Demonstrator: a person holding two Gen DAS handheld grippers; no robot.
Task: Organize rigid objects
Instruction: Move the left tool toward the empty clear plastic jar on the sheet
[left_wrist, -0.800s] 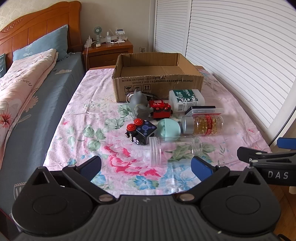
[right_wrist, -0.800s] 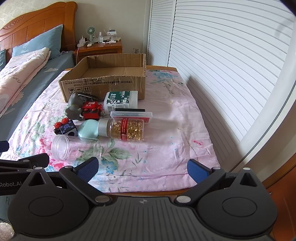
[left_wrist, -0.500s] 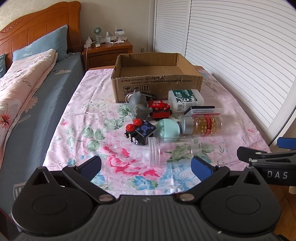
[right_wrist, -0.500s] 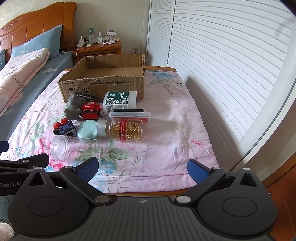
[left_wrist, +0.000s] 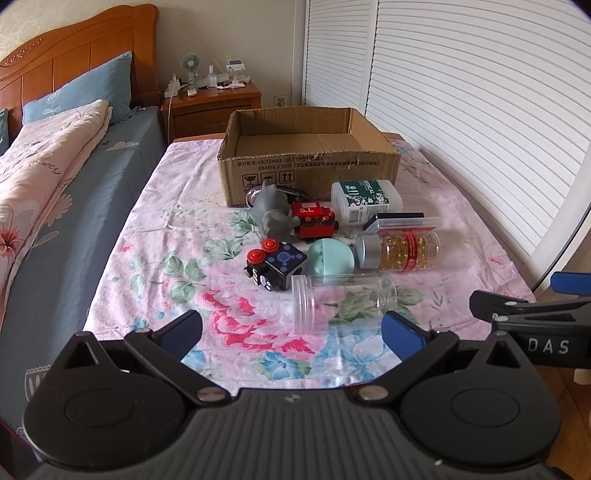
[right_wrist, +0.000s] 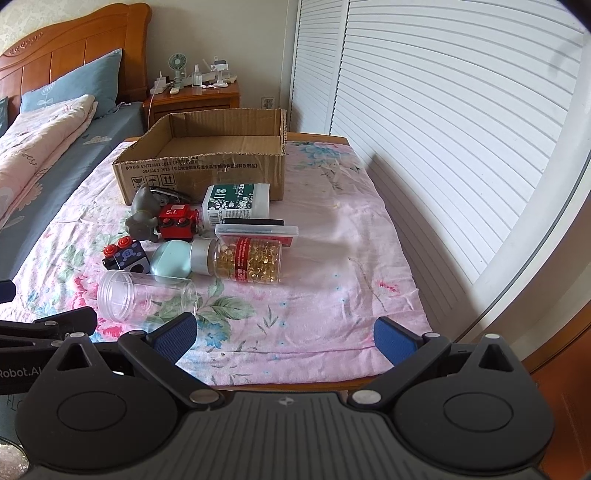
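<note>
An open cardboard box (left_wrist: 310, 162) (right_wrist: 199, 170) stands at the far end of a floral-covered table. In front of it lies a cluster: a clear plastic jar (left_wrist: 343, 299) (right_wrist: 144, 293) on its side, a black cube with red buttons (left_wrist: 275, 264) (right_wrist: 125, 256), a mint egg-shaped thing (left_wrist: 330, 256) (right_wrist: 171, 260), a bottle of golden capsules (left_wrist: 400, 245) (right_wrist: 240, 258), a red toy train (left_wrist: 314, 219) (right_wrist: 175, 219), a grey animal figure (left_wrist: 273, 214) (right_wrist: 142, 216), a white medical bottle (left_wrist: 365, 201) (right_wrist: 234, 201) and a flat clear case (left_wrist: 400, 221) (right_wrist: 256, 230). My left gripper (left_wrist: 291, 334) and right gripper (right_wrist: 282, 334) are open and empty, near the front edge.
A bed (left_wrist: 55, 184) with blue sheet and pink quilt runs along the left. A wooden nightstand (left_wrist: 214, 103) with a small fan stands behind the box. White louvred doors (left_wrist: 461, 92) line the right side. The table's front edge (right_wrist: 295, 386) is just ahead of my right gripper.
Both views have shifted very slightly; the objects have not moved and both grippers stay open.
</note>
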